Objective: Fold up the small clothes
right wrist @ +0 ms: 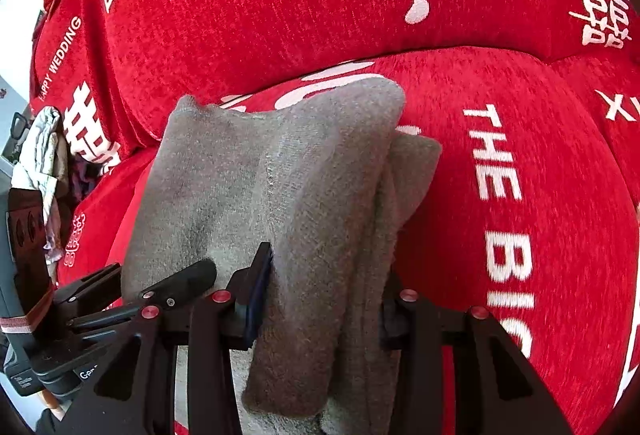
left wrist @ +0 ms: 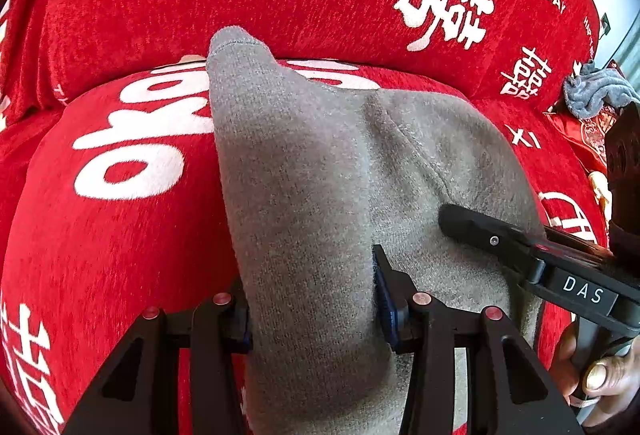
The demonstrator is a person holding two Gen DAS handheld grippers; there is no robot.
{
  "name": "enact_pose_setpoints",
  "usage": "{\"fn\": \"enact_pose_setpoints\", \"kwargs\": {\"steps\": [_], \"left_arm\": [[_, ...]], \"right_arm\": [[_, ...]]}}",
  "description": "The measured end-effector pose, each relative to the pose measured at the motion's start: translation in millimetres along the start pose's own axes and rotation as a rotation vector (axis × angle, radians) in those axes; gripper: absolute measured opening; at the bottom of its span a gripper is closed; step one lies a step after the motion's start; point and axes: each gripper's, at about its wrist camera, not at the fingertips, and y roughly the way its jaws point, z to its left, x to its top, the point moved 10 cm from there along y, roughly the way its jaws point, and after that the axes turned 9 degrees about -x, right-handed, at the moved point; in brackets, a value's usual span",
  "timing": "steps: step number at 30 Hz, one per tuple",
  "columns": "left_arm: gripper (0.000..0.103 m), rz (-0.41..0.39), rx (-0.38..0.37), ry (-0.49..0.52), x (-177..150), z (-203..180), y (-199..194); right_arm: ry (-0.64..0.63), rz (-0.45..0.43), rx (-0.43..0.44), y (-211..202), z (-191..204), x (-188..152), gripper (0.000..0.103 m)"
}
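Both grippers sit low over the red sofa cover (left wrist: 120, 235), side by side, fingers pointing fwd toward the backrest; in the left wrist view the right gripper (left wrist: 472, 223) comes in from the right edge w/ a hand (left wrist: 600, 375) wrapped on its handle, and in the right wrist view the left gripper (right wrist: 188, 275) enters from the lower left. The gray garment (left wrist: 320, 195) lies on the seat cushion, long axis running away from the cameras toward the backrest, a narrow hemmed end sticking up at the far side. Seen from the right wrist, the gray garment (right wrist: 288, 195) looks folded in layers, one thicker roll over a flatter part, the far edge near the seat/backrest seam. Left gripper (left wrist: 312, 299): jaws part-open, a thick fold of the garment filling the gap, cloth touching both pads – clamped on it. Right gripper (right wrist: 324, 299): same, jaws part-open around a bunched fold, gripping it. Far right of the left wrist view, a 2nd crumpled gray cloth (left wrist: 596, 91) sits at the sofa end, well apart. Pale clothes pile (right wrist: 40, 151) at the left edge in the right wrist view.
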Motion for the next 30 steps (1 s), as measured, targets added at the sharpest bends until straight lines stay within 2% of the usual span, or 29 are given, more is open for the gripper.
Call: {"fn": "enact_pose_setpoints", "kwargs": {"steps": [30], "left_arm": [[0.047,-0.052,0.017,0.016,-58,6,-45]], "right_arm": [[-0.055,-0.019,0.015,-27,34,-58,0.044]]}}
